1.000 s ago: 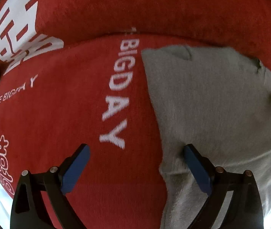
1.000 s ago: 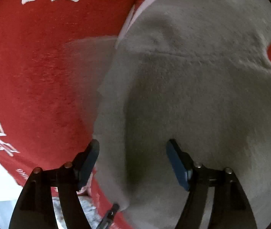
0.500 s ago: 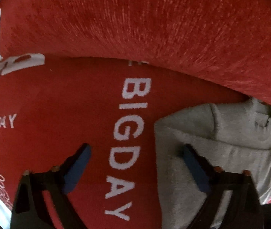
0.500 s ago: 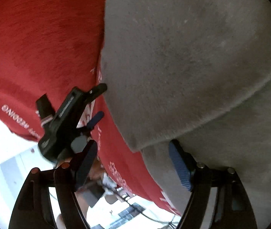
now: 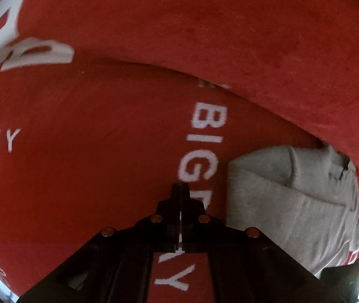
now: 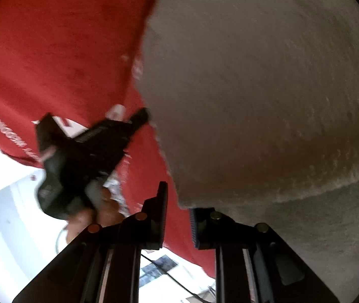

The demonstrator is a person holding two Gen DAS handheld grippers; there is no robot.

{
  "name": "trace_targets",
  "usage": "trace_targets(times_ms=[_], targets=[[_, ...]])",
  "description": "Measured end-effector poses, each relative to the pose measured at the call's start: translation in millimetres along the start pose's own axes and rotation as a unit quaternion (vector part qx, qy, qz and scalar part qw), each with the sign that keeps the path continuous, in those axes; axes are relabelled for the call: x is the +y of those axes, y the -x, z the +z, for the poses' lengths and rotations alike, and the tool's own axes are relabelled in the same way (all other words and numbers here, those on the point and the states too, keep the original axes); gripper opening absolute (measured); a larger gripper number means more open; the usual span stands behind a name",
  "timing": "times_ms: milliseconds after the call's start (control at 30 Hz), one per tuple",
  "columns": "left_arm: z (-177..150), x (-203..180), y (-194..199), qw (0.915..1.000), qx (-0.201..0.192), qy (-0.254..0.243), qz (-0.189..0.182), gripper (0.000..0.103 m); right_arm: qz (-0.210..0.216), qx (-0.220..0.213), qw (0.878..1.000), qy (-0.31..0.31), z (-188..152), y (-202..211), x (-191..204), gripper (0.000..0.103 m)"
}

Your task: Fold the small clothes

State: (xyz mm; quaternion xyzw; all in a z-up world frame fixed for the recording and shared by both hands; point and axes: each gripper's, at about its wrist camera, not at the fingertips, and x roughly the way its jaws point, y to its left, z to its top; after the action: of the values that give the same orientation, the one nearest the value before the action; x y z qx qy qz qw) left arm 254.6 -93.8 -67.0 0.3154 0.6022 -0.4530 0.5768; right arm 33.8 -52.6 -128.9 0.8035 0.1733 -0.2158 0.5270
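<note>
A small grey garment [image 5: 293, 202] lies folded on a red blanket [image 5: 103, 151] printed with white "BIG DAY" lettering. My left gripper [image 5: 180, 189] is shut and empty over the lettering, just left of the garment's edge. In the right wrist view the grey garment [image 6: 267, 88] fills the right side, with a folded edge curving across it. My right gripper [image 6: 178, 212] stands nearly shut with a narrow gap at the garment's lower left corner; nothing shows between its pads. The left gripper [image 6: 144, 115] and the hand holding it also show there, pointing at the garment's edge.
The red blanket rises in a thick fold [image 5: 230, 38] behind the garment. Below the blanket's edge [image 6: 15, 151] a white floor and a cable [image 6: 169, 275] show.
Both grippers have closed from wide open. The left gripper has drawn back from the garment toward the lettering. The right gripper has pulled back to the garment's lower left corner.
</note>
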Motion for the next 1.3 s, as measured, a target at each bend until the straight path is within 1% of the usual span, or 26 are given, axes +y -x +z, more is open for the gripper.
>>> trace_targets(times_ms=[33, 67, 100, 133, 233, 300, 367, 467, 533, 567, 600, 633, 667, 733, 767, 800, 833, 867, 900, 967, 1000, 1067, 1133, 1167, 1267, 1300], targets=[[-0.3, 0.4, 2.1, 1.0, -0.003, -0.002, 0.002, 0.001, -0.002, 0.005, 1.0, -0.005, -1.2, 3.4, -3.7, 0.024], [-2.0, -1.1, 6.0, 0.9999, -0.008, -0.008, 0.005, 0.001, -0.001, 0.004, 1.0, -0.002, -1.6, 12.4, -6.6, 0.034], [-4.2, -6.2, 11.8, 0.9996, -0.017, -0.017, 0.015, 0.001, -0.005, 0.0, 1.0, 0.006, 0.6, 22.5, -5.8, 0.066], [-5.9, -12.1, 17.6, 0.9992, -0.022, -0.025, 0.021, 0.001, -0.015, -0.01, 1.0, 0.019, 0.6, 36.7, -8.5, 0.085], [-11.7, -29.9, 30.6, 0.9975, -0.038, -0.051, 0.028, 0.001, -0.059, -0.076, 0.994, 0.046, 15.6, 101.5, -13.4, 0.086], [-16.3, -43.7, 37.2, 0.9969, -0.045, -0.062, 0.018, 0.001, -0.098, -0.136, 0.986, 0.022, 28.0, 152.8, -34.4, 0.086], [-20.4, -55.0, 41.2, 0.9961, -0.052, -0.07, 0.009, 0.001, -0.111, -0.194, 0.974, -0.023, 42.9, 197.8, -61.0, 0.086], [-30.3, -74.8, 39.5, 0.9947, -0.054, -0.087, 0.005, 0.001, -0.097, -0.249, 0.961, -0.074, 60.1, 231.9, -86.8, 0.086], [-43.0, -88.3, 31.5, 0.9943, -0.044, -0.096, 0.01, 0.001, -0.08, -0.262, 0.957, -0.091, 71.1, 242.4, -93.5, 0.084], [-47.1, -92.2, 25.8, 0.9944, -0.038, -0.098, 0.016, 0.001, -0.082, -0.264, 0.957, -0.092, 79.4, 240.3, -90.9, 0.081], [-50.7, -90.0, 25.9, 0.9944, -0.033, -0.098, 0.021, 0.001, -0.09, -0.263, 0.957, -0.087, 85.8, 242.1, -87.7, 0.053], [-54.2, -91.5, 23.2, 0.9946, -0.029, -0.097, 0.025, 0.001, -0.102, -0.256, 0.959, -0.074, 93.2, 242.8, -83.2, 0.01], [-57.3, -91.8, 20.7, 0.9948, -0.025, -0.095, 0.028, 0.001, -0.103, -0.246, 0.962, -0.049, 100.6, 244.2, -74.6, 0.009], [-64.0, -90.3, 16.4, 0.9949, -0.021, -0.093, 0.034, 0.001, -0.103, -0.247, 0.963, 0.022, 107.6, 248.0, -48.8, 0.009], [-65.4, -89.4, 15.8, 0.9948, -0.022, -0.093, 0.035, 0.001, -0.109, -0.249, 0.961, 0.061, 109.0, 250.6, -37.8, 0.009], [-67.4, -90.8, 15.9, 0.9946, -0.024, -0.094, 0.038, 0.001, -0.119, -0.249, 0.956, 0.1, 92.2, 271.9, -38.0, 0.009], [-68.0, -91.0, 16.0, 0.9944, -0.025, -0.095, 0.04, 0.001, -0.134, -0.249, 0.951, 0.124, 94.4, 271.6, -32.6, 0.009], [-69.4, -91.7, 16.5, 0.9942, -0.025, -0.095, 0.042, 0.001, -0.15, -0.247, 0.948, 0.131, 99.4, 270.3, -34.1, 0.009], [-70.0, -94.6, 15.8, 0.9941, -0.025, -0.095, 0.045, 0.001, -0.158, -0.242, 0.949, 0.122, 105.2, 268.2, -41.8, 0.009], [-71.1, -97.8, 18.9, 0.9941, -0.024, -0.094, 0.048, 0.001, -0.182, -0.226, 0.954, 0.074, 116.1, 266.4, -68.7, 0.013], [-71.0, -96.7, 22.8, 0.994, -0.025, -0.093, 0.05, 0.001, -0.191, -0.216, 0.956, 0.052, 113.7, 267.1, -77.5, 0.013], [-73.8, -98.1, 29.8, 0.994, -0.027, -0.093, 0.052, 0.001, -0.202, -0.219, 0.954, 0.024, 102.2, 274.0, -90.2, 0.028], [-71.6, -93.0, 37.3, 0.9941, -0.032, -0.092, 0.049, 0.001, -0.205, -0.234, 0.95, 0.024, 83.3, 281.8, -88.3, 0.062], [-69.4, -88.8, 41.1, 0.9941, -0.038, -0.09, 0.047, 0.001, -0.206, -0.238, 0.949, 0.029, 74.7, 283.8, -85.8, 0.065], [-65.5, -76.4, 47.4, 0.9943, -0.045, -0.084, 0.046, 0.002, -0.206, -0.239, 0.947, 0.053, 52.2, 279.7, -69.6, 0.065], [-62.6, -73.0, 48.4, 0.9946, -0.047, -0.081, 0.046, 0.017, -0.204, -0.237, 0.948, 0.058, 42.8, 282.0, -64.1, 0.065]])
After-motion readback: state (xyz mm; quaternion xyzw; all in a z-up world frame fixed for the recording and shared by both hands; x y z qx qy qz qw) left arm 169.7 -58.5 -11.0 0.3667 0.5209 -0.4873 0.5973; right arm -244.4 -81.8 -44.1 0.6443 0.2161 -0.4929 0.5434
